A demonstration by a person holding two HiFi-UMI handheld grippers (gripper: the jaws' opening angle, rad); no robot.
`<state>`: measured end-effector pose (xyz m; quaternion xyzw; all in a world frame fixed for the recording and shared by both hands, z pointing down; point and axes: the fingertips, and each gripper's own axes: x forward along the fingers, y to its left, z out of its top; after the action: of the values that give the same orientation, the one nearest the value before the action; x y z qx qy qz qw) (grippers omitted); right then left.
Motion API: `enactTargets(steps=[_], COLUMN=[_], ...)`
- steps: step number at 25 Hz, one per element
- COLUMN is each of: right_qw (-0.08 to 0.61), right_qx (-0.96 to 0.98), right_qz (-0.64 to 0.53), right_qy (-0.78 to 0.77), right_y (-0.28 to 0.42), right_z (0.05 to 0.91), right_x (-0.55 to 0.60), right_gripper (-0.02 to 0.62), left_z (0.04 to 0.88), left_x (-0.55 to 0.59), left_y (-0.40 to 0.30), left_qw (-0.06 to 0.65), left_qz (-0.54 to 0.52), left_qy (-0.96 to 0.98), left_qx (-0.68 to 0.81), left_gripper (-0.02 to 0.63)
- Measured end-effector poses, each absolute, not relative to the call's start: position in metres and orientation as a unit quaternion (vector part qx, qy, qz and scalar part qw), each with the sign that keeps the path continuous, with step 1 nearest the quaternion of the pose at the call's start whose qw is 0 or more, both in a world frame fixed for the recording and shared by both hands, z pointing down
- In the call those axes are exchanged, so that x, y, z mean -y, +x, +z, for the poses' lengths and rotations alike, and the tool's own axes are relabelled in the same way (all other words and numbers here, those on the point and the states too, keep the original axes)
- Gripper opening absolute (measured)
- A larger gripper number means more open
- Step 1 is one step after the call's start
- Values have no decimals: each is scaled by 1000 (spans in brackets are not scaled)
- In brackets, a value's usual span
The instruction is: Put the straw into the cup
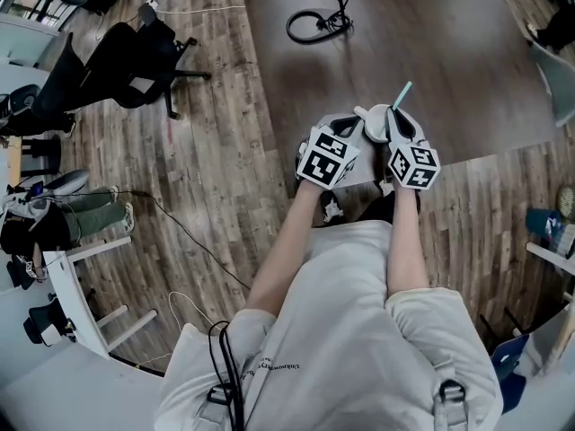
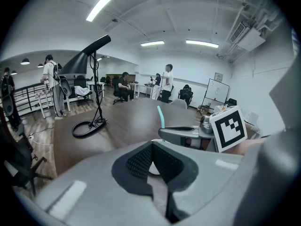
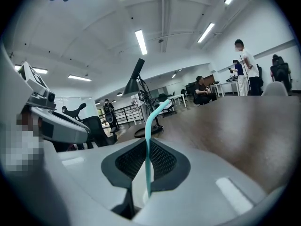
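In the right gripper view we see the right gripper [image 3: 146, 171] with its jaws pressed together on the blue-green straw [image 3: 147, 140]. The straw stands up out of the jaws and bends over at its top. The head view shows only the top bit of the straw. It pokes out past the gripper, over the near edge of the brown table [image 1: 449, 52].

In the left gripper view the left gripper [image 2: 155, 166] has its jaws drawn in close together. A small white spot sits in the notch between them, and we cannot tell what it is. This view also shows the other gripper from the side, just beside it, with the straw sticking up and a marker cube [image 2: 229, 128] behind.

The head view shows both grippers side by side at the table's near edge. They and the person's arms [image 1: 287, 259] hide what lies under them. Far up the table a black cable loop [image 1: 314, 25] lies by a lamp stand [image 2: 94, 74]. A black chair [image 1: 126, 61] stands on the wood floor [image 1: 225, 178] at the left. The gripper views show people [image 2: 165, 81] far back in the room and long lights [image 3: 141, 41] on the ceiling.
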<state>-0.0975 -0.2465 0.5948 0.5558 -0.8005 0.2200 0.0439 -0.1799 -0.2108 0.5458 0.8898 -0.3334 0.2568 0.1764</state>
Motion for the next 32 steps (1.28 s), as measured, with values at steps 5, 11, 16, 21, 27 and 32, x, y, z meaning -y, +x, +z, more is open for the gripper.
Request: enactTargets(steps=[5, 11, 16, 21, 27, 32], right_qw=[50, 54, 64, 73, 71, 74], right_qx=[807, 805, 806, 807, 809, 810], right_qz=[219, 217, 222, 224, 225, 224], right_qy=[547, 549, 546, 541, 538, 536], right_y=[-106, -107, -108, -109, -109, -110], right_z=[593, 590, 593, 594, 593, 593], right_x=[250, 251, 249, 244, 236, 225], right_gripper=[57, 88, 111, 139, 110, 98], left_z=[544, 541, 541, 540, 540, 539], left_x=[213, 213, 211, 206, 200, 195], left_y=[-185, -188, -186, -185, -185, -184], left_qw=[180, 178, 176, 176, 177, 179], left_qz=[255, 250, 249, 251, 248, 244], left_qy=[888, 887, 888, 889, 890, 891], left_qx=[337, 344, 343, 340, 339, 337], left_gripper=[0, 0, 0, 0, 0, 0])
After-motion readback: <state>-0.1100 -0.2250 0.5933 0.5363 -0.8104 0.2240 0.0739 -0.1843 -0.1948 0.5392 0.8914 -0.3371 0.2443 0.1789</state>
